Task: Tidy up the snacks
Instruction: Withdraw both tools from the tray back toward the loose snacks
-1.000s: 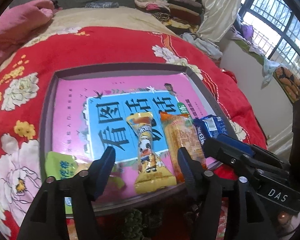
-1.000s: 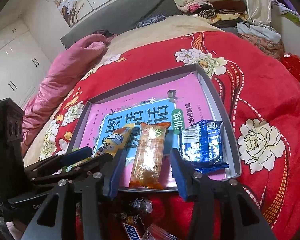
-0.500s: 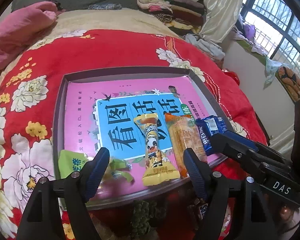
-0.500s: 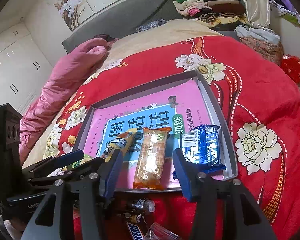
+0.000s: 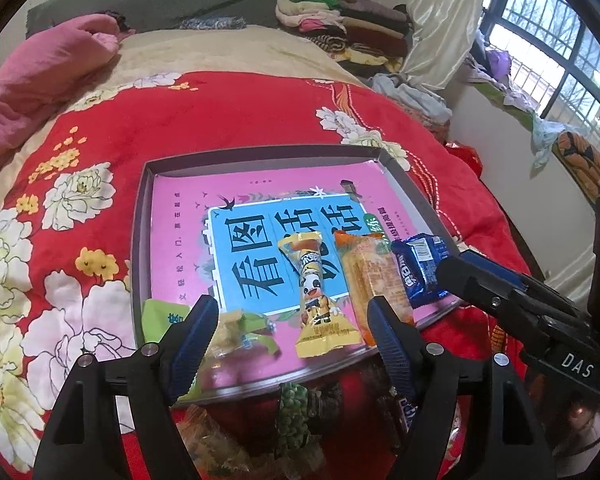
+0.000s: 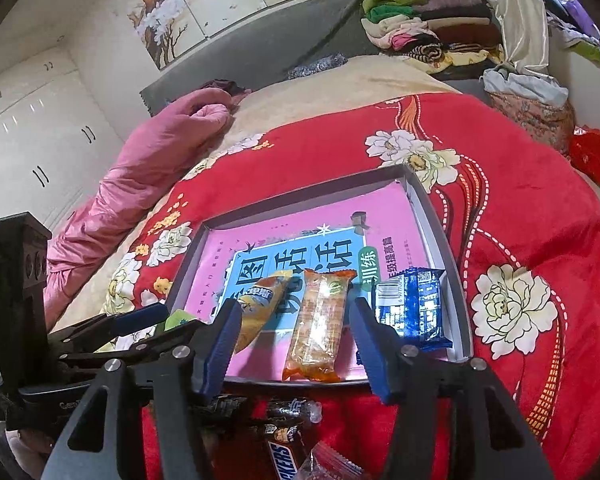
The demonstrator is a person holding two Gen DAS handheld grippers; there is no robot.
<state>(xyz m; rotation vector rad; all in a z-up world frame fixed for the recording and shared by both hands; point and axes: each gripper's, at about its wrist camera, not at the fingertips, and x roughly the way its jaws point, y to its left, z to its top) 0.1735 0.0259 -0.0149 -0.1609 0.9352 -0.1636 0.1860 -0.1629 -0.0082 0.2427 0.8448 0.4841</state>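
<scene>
A grey shallow box (image 5: pixel 138 240) (image 6: pixel 456 280) with a pink book in it lies on the red flowered bedspread. Along its near edge lie a green packet (image 5: pixel 160 316), a yellow panda packet (image 5: pixel 320 304) (image 6: pixel 260 304), an orange bar (image 5: pixel 374 276) (image 6: pixel 320 328) and a blue packet (image 5: pixel 420 264) (image 6: pixel 416 312). My left gripper (image 5: pixel 290 328) hovers open over the near edge, nothing between its fingers. My right gripper (image 6: pixel 294 336) is opening above the orange bar, and its pads do not touch the bar.
Loose snacks lie on the bedspread in front of the box, among them a green pea packet (image 5: pixel 296 412) and a Snickers bar (image 6: pixel 284 456). A pink quilt (image 6: pixel 148 168) lies far left, folded clothes (image 5: pixel 340 28) at the back, a window (image 5: pixel 560 40) at right.
Both grippers have drawn back and up from the box, so more of the bed shows. The jaws of both stand wider than before. The snacks in the box have not moved.
</scene>
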